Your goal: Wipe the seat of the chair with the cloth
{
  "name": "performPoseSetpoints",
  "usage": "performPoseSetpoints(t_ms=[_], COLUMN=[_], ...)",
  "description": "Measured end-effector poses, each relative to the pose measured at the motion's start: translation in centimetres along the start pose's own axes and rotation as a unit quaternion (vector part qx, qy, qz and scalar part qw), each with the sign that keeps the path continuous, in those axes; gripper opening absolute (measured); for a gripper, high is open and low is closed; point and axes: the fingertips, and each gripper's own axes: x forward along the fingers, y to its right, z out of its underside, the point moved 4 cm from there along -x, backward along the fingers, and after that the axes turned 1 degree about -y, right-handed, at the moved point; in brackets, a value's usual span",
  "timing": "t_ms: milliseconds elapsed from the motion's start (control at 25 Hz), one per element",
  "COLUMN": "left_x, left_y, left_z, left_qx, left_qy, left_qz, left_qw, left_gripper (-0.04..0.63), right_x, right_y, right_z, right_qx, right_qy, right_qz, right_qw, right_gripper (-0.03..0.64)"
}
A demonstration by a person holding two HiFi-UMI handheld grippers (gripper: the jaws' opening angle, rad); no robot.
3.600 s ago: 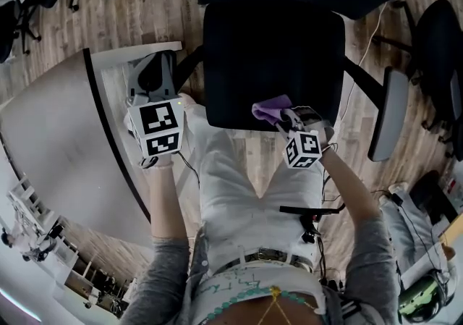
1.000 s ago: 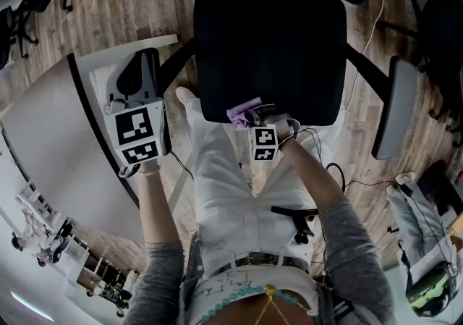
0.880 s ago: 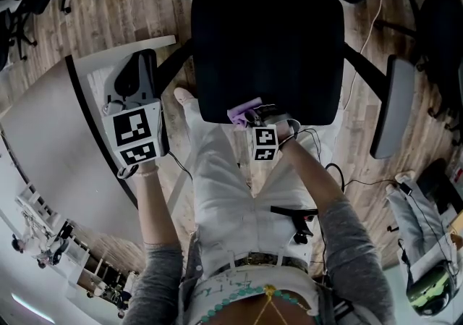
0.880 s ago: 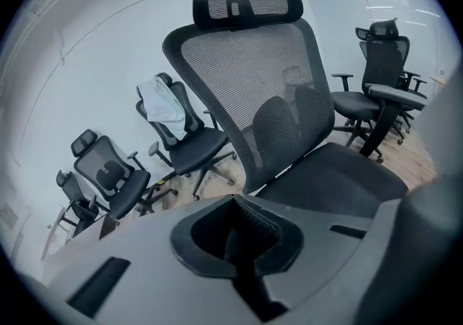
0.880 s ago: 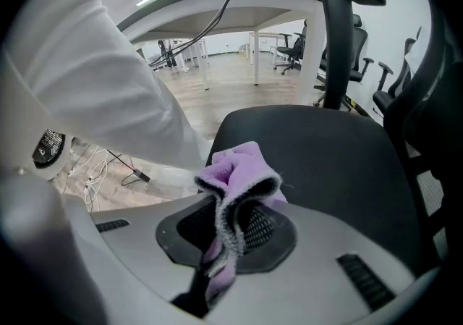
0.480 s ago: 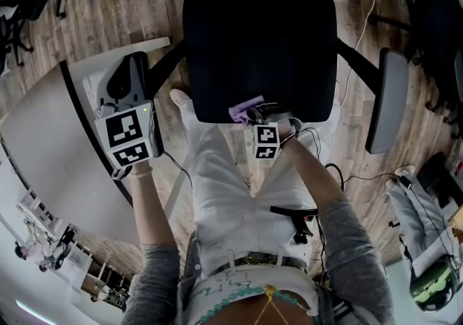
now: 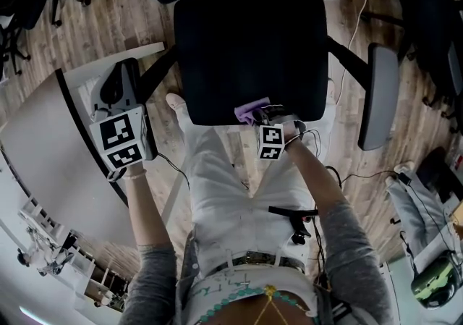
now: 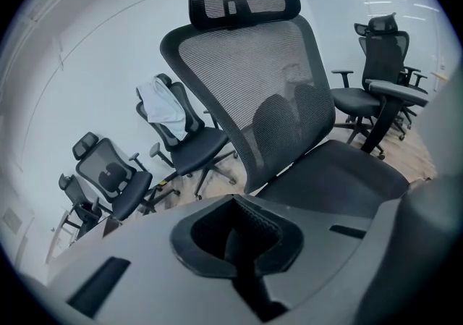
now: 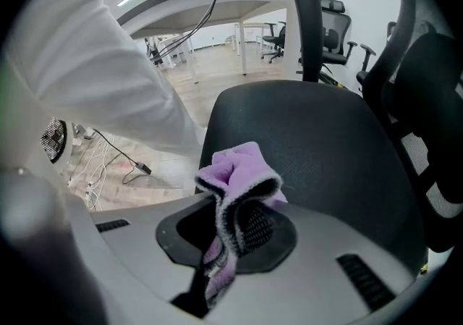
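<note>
Right hand-held gripper (image 9: 230, 233): jaws clamped on the purple cloth (image 9: 235, 179). The cloth is pinched between the pads and bunches up in a folded lump above and ahead of the jaws, with a dark-edged hem showing. In the head view, the right hand-held gripper (image 7: 262, 115) sits at the front edge of the black chair seat (image 7: 246, 48), on the person's side and near the middle of that edge. The cloth (image 7: 250, 108) pokes out just beyond the jaws, over the seat edge. Can't tell if the cloth is pressed on the seat (image 9: 311, 135) or just above it.

Left hand-held gripper (image 8: 242, 251): jaws together, nothing between them. In the head view, the left hand-held gripper (image 7: 114, 93) is well left of the chair, over the corner of the white tabletop (image 7: 43, 128) and apart from both seat and cloth. Its camera faces the chair's mesh backrest (image 8: 246, 85).

One armrest (image 7: 378, 103) stands out to the right of the seat, above the wood floor (image 7: 137, 12).
</note>
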Motion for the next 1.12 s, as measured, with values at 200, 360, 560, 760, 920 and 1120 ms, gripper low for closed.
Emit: performPoseSetpoints(t_ms=[200, 360, 560, 760, 920, 1120], left_x=[0.1, 0.2, 0.2, 0.1, 0.2, 0.2], left_y=[0.0, 0.1, 0.0, 0.0, 0.2, 0.0], left_z=[-0.1, -0.2, -0.3, -0.2, -0.3, -0.2], left_qx=[0.011, 0.006, 0.007, 0.010, 0.010, 0.005], left_qy=[-0.001, -0.001, -0.002, -0.004, -0.003, -0.003], left_qz=[-0.008, -0.004, -0.004, -0.008, -0.008, -0.004], left_qw=[0.9999, 1.0000, 1.0000, 0.9999, 0.9999, 1.0000], left_gripper=[0.008, 0.008, 0.008, 0.008, 0.008, 0.008], right_x=[-0.6, -1.1, -1.6, -2.6, -3.0, -3.9], right_y=[0.2, 0.3, 0.1, -0.1, -0.2, 0.0], right_z=[1.6, 2.4, 3.8, 5.7, 7.0, 7.8], right_qx=[0.015, 0.027, 0.038, 0.051, 0.053, 0.064], right_qy=[-0.010, -0.015, -0.023, -0.037, -0.049, -0.062], right_qz=[0.000, 0.003, 0.007, 0.010, 0.012, 0.009], right_qw=[1.000, 1.000, 0.999, 0.998, 0.997, 0.996], right_gripper=[0.048, 0.048, 0.048, 0.048, 0.048, 0.048])
